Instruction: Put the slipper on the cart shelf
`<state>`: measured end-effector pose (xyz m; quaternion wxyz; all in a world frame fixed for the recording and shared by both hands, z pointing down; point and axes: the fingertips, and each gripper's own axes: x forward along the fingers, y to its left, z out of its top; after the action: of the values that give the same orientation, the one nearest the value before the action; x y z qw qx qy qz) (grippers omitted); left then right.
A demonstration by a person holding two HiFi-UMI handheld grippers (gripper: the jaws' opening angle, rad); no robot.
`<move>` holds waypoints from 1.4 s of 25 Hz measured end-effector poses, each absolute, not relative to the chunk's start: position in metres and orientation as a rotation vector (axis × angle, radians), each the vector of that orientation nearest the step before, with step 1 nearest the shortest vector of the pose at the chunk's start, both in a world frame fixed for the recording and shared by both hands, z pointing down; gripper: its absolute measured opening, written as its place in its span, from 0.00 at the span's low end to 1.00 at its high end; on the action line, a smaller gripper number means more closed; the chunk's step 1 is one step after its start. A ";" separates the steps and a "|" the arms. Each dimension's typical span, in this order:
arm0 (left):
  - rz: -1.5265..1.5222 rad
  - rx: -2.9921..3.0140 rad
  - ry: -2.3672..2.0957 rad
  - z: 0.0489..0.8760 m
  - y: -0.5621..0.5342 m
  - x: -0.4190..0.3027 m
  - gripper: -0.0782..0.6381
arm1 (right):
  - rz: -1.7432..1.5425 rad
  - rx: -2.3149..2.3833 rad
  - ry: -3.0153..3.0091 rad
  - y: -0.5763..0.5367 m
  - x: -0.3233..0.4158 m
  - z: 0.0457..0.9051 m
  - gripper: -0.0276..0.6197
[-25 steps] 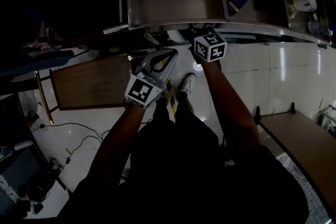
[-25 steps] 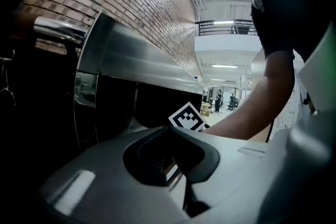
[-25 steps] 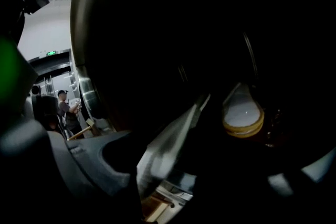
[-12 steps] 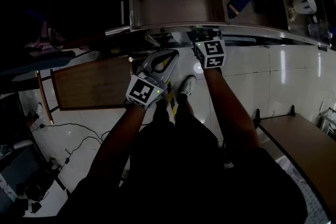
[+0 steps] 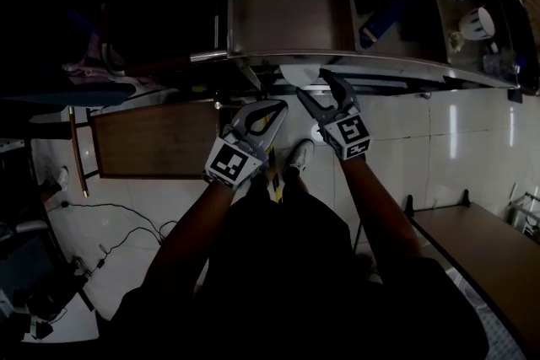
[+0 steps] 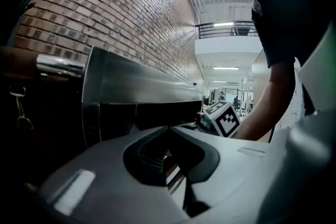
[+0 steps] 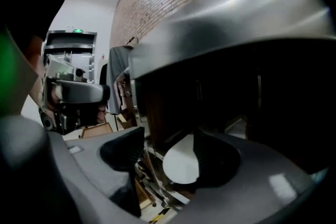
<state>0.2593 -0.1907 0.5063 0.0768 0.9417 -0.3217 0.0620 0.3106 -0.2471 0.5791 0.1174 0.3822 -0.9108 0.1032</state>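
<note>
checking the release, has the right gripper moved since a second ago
Yes. The right gripper has drawn back from under the cart's front rail toward the person; its jaws have just been opening and hold nothing.

grey tongs point(image 5: 274, 104), black-and-white marker cubes point(image 5: 232, 163); dark clothes point(image 5: 287, 282)

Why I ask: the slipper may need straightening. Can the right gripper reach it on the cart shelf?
Likely yes: the right gripper has just opened, and the slipper sits straight ahead of its jaws, nothing between.
</note>
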 end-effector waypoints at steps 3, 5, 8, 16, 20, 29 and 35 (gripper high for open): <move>0.157 2.822 -1.000 0.482 -0.176 0.253 0.11 | 0.275 1.027 -2.751 -0.211 0.300 0.543 0.48; 0.156 2.832 -1.021 0.466 -0.165 0.247 0.11 | 0.242 0.956 -2.804 -0.189 0.292 0.515 0.40; 0.146 2.815 -1.071 0.444 -0.149 0.235 0.11 | 0.189 0.865 -2.882 -0.162 0.280 0.467 0.25; 0.131 2.758 -1.250 0.407 -0.121 0.198 0.11 | 0.136 0.601 -2.976 -0.137 0.240 0.409 0.05; 0.139 2.738 -1.294 0.406 -0.110 0.172 0.11 | 0.123 0.527 -2.998 -0.125 0.209 0.406 0.05; 0.089 2.761 -1.270 0.405 -0.090 0.073 0.11 | 0.178 0.597 -2.933 -0.097 0.113 0.416 0.05; 0.062 2.787 -1.189 0.409 -0.069 -0.001 0.11 | 0.348 0.704 -2.911 -0.084 0.036 0.421 0.05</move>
<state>-0.0008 -0.0689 0.4087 0.0552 0.9182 -0.3918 0.0206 0.0357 -0.0840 0.4213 0.0634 0.2331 -0.9635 0.1152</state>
